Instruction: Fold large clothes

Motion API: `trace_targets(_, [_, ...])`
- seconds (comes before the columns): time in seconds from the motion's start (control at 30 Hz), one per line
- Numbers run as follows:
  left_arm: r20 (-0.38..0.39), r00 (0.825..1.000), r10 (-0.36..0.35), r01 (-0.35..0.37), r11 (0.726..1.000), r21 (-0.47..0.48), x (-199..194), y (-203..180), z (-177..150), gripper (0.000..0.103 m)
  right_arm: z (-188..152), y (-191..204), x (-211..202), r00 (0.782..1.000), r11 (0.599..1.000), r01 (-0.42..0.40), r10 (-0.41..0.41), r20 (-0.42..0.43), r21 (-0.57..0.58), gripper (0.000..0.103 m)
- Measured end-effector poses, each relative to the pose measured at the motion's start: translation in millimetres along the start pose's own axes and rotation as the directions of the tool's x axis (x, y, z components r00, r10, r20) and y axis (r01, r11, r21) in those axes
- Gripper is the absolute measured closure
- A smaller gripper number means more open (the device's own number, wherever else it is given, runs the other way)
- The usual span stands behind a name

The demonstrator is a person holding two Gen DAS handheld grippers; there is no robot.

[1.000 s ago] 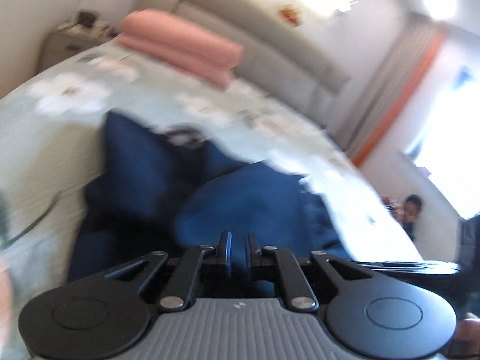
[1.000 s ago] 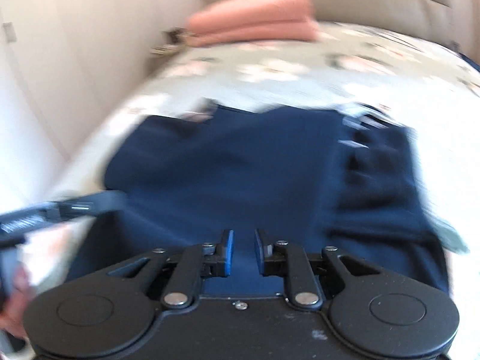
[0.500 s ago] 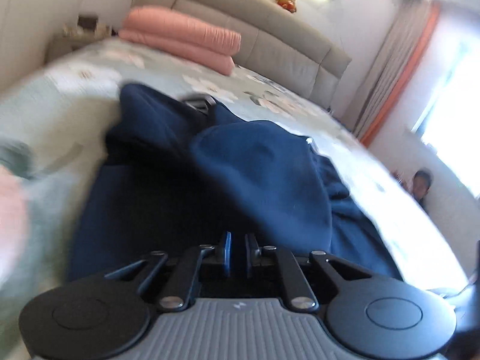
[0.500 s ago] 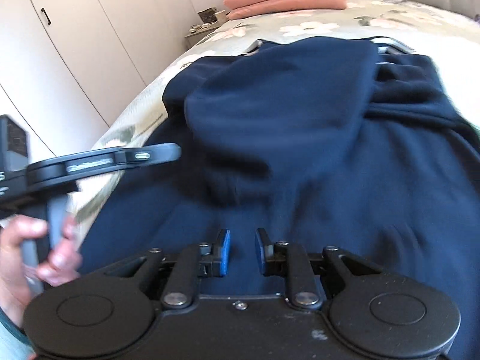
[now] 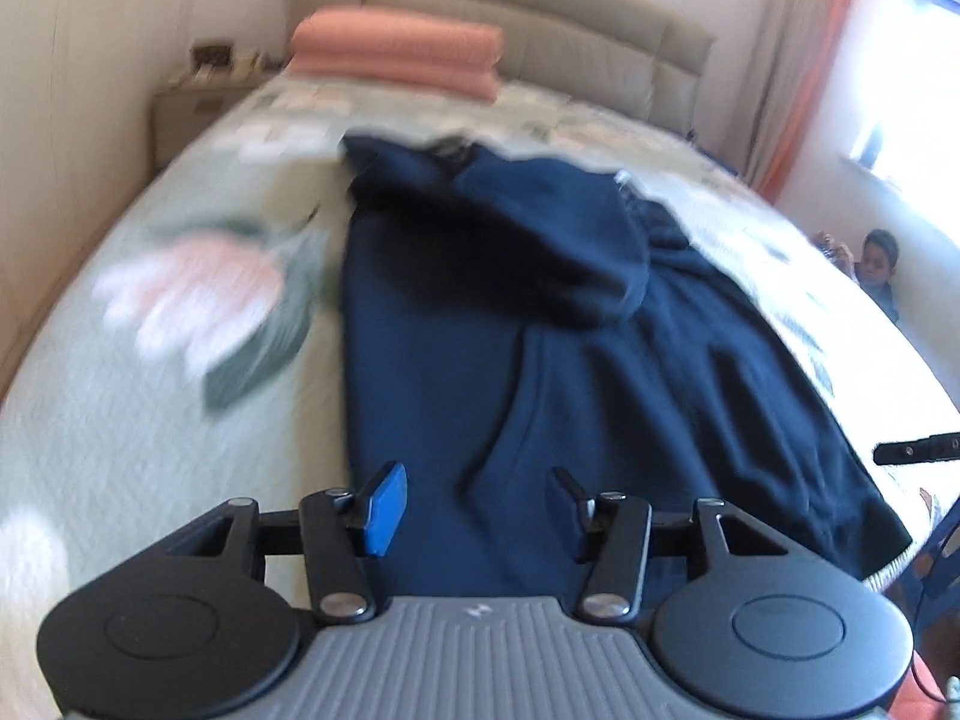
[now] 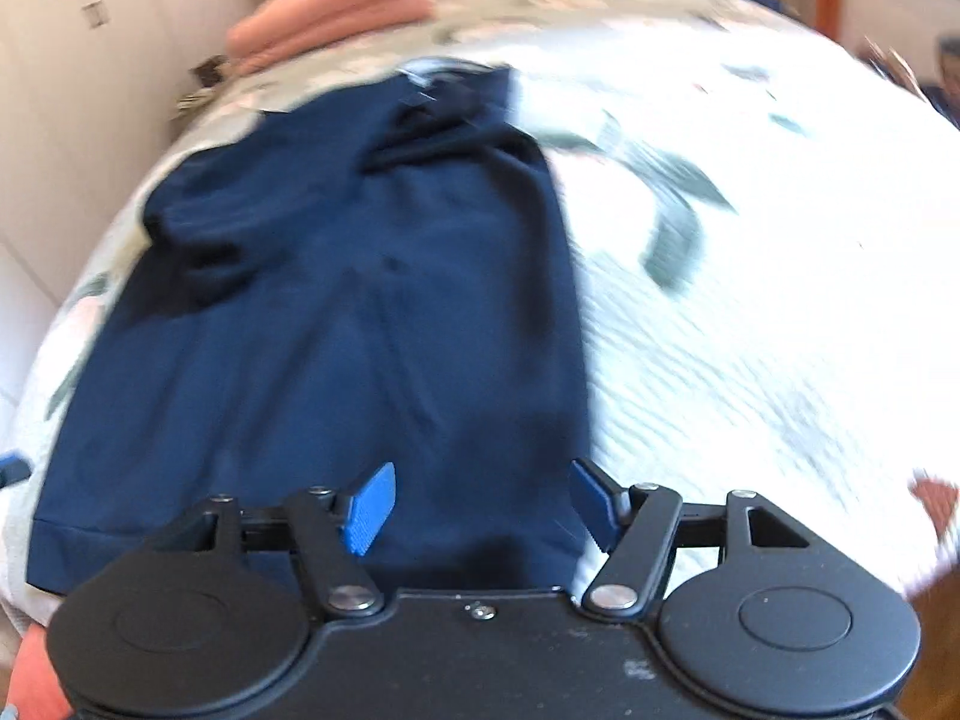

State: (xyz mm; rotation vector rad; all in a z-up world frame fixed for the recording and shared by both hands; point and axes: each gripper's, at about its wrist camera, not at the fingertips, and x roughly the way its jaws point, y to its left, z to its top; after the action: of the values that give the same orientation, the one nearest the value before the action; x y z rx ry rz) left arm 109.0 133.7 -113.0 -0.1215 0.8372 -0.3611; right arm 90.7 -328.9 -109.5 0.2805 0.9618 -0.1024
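Now, from the left wrist view, the left gripper has its jaws opening, and nothing sits between them; half a second ago they were nearly shut over the cloth. The navy hoodie lies on the flowered bedspread, long and narrow, with a sleeve or side panel laid over its upper part. Compared with a second ago, when the cloth was bunched and lifted, it now rests flatter. A stack of pink blankets sits at the headboard, well apart from the hoodie, and a person is beside the bed at the right edge. The view is blurred.

From the right wrist view, the right gripper is likewise opening, its blue pads apart above the near hem with no cloth pinched between them. The hoodie now shows a straight right edge along the bedspread, where earlier it spread wider across the frame. The pink blankets lie beyond it.

Both sides appear to have been let go just after being folded inward. That likely leaves the hoodie as a long strip, so the lengthwise fold, hem toward collar, seems to be what remains.
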Motion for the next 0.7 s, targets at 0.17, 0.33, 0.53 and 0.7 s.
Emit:
trace_targets(0.17, [-0.029,1.0,-0.012,0.007,0.988,-0.151,-6.2,32.6,-22.5,0.049,-19.2,-33.8,18.1,0.995,0.994,-0.027,0.038,-0.092,0.11,0.025])
trace_targets(0.33, [-0.011,0.989,-0.15,0.135,0.92,-0.367,-3.3,62.0,-32.6,0.048,-27.0,-47.5,25.9,0.988,0.972,-0.107,0.128,-0.089,0.21,0.023])
trace_targets(0.53, [-0.053,0.975,-0.216,0.169,0.873,-0.457,8.0,72.5,-40.0,0.04,-30.6,-47.7,23.6,0.985,0.977,-0.129,0.146,-0.095,0.169,0.022])
trace_targets(0.7, [-0.074,0.947,-0.313,0.236,0.831,-0.504,19.8,74.5,-50.3,0.039,-38.7,-42.3,26.3,0.965,0.965,-0.226,0.24,-0.103,0.133,0.022])
